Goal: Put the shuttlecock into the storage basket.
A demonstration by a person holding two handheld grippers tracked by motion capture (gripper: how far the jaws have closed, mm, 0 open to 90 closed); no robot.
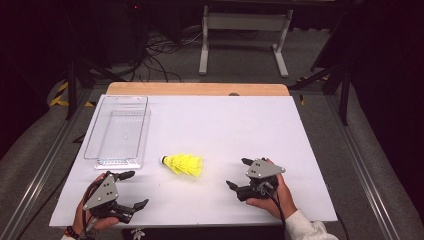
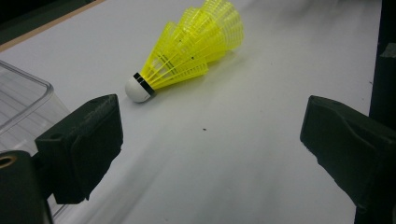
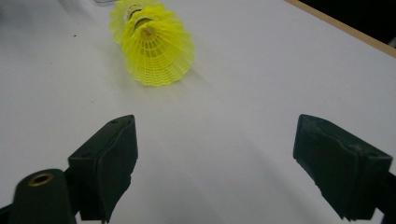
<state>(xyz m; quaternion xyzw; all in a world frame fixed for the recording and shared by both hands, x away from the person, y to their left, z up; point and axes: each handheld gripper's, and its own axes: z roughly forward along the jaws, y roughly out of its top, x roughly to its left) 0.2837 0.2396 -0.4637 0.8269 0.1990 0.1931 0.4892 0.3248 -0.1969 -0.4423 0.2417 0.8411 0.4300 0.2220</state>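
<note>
Yellow plastic shuttlecocks (image 1: 184,164), seemingly several nested, lie sideways on the white desk (image 1: 240,125).
Left gripper (image 1: 131,189) and right gripper (image 1: 239,173) flank them, jaws spread, empty; clear plastic bin (image 1: 120,131) beyond, cut off in the left gripper view.

obstacle: clear bin (image 1: 119,131) far-left | free: white table (image 1: 240,125) open all around yellow shuttlecocks (image 1: 184,164)
</note>
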